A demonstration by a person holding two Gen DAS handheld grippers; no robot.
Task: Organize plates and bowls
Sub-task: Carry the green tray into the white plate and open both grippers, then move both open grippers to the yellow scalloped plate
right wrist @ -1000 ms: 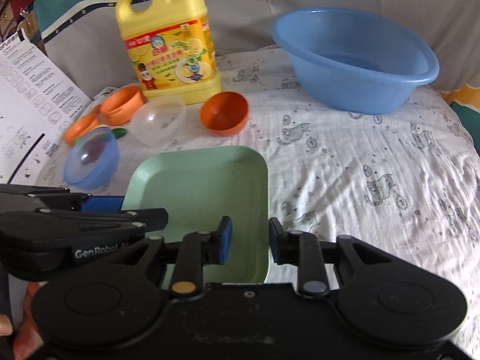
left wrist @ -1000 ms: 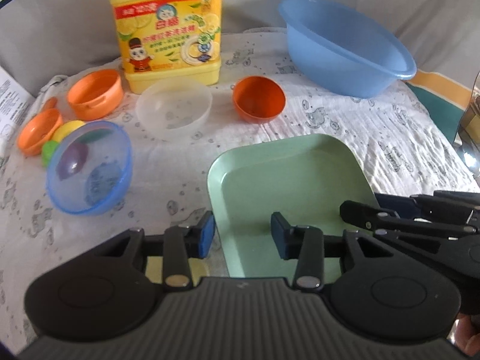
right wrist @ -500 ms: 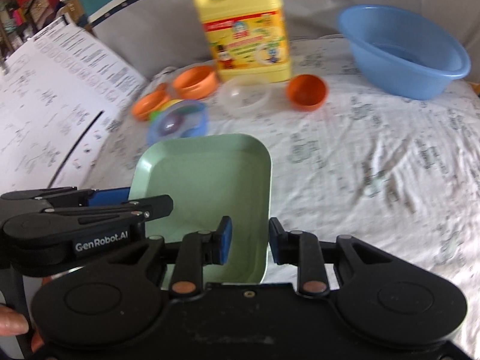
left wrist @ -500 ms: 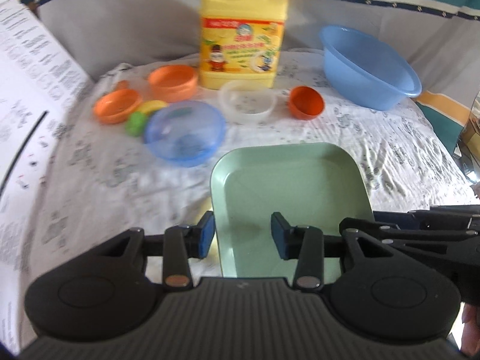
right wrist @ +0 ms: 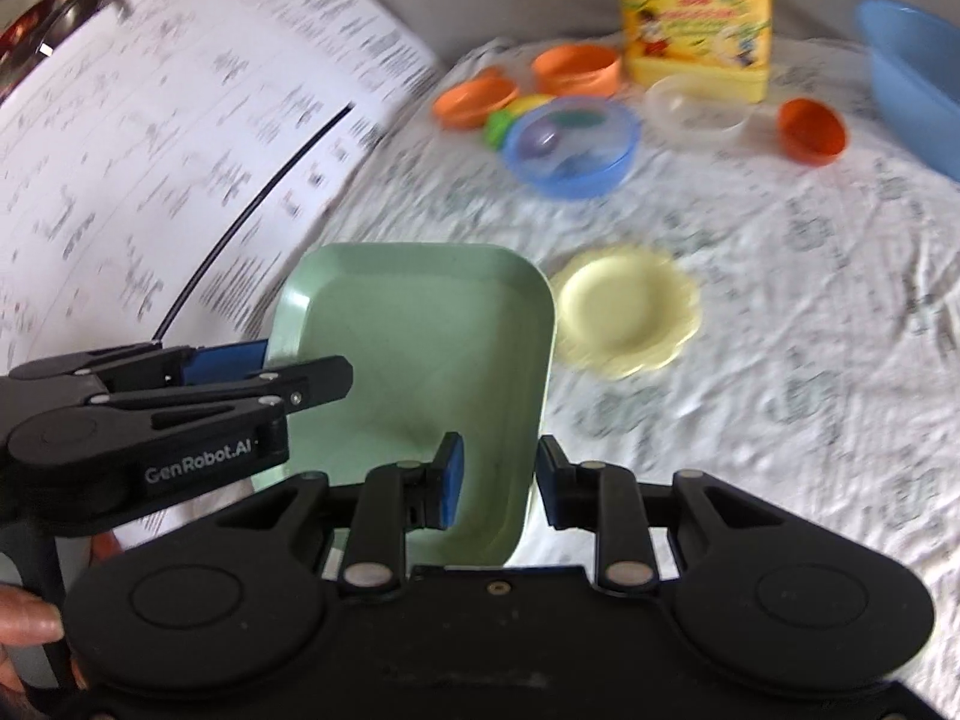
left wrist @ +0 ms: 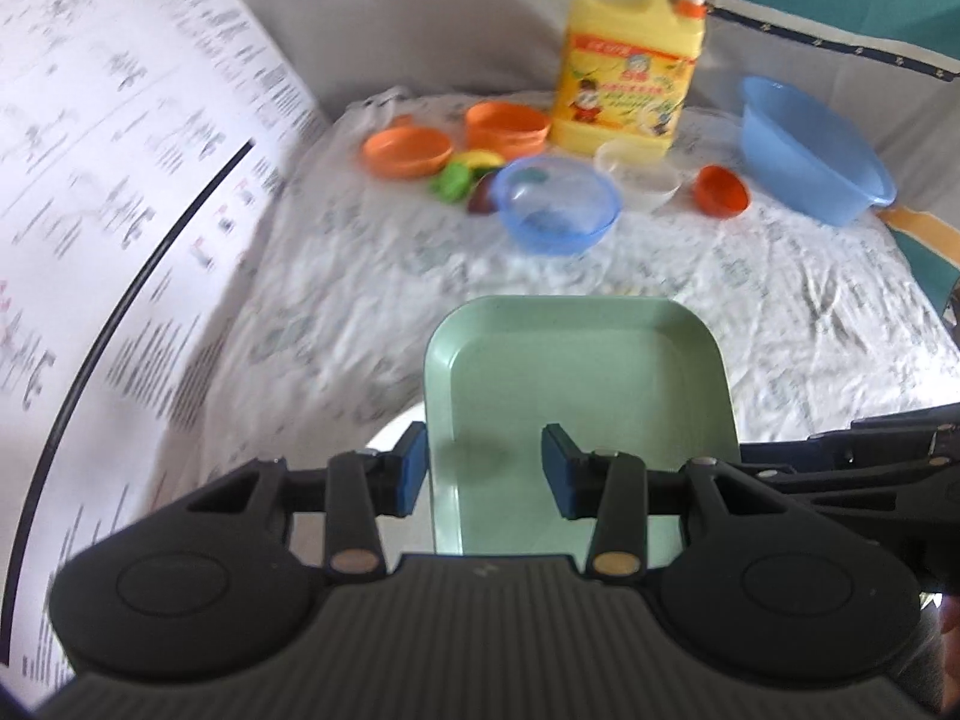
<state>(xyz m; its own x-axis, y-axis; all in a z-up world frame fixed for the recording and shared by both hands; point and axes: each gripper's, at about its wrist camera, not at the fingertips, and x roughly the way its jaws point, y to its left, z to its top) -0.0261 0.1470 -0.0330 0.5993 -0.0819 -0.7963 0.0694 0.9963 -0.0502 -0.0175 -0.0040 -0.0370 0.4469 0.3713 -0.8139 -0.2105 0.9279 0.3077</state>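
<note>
I've lifted the tray (right wrist: pixel 420 372) clear; a yellow plate (right wrist: pixel 627 309) now shows mid-frame. Left gripper (left wrist: pixel 483 471) and right gripper (right wrist: pixel 495 477) each straddle a rim, seemingly pinching it.

Both tongs lifted green plate (right wrist: pixel 420 360) up & back, uncovering yellow plate (right wrist: pixel 624 309) on cloth.

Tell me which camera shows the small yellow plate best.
The right wrist view. There the yellow plate lies whole on the cloth, just right of the green tray, slightly blurred. In the left wrist view the tray covers that spot and the plate cannot be made out.
</note>
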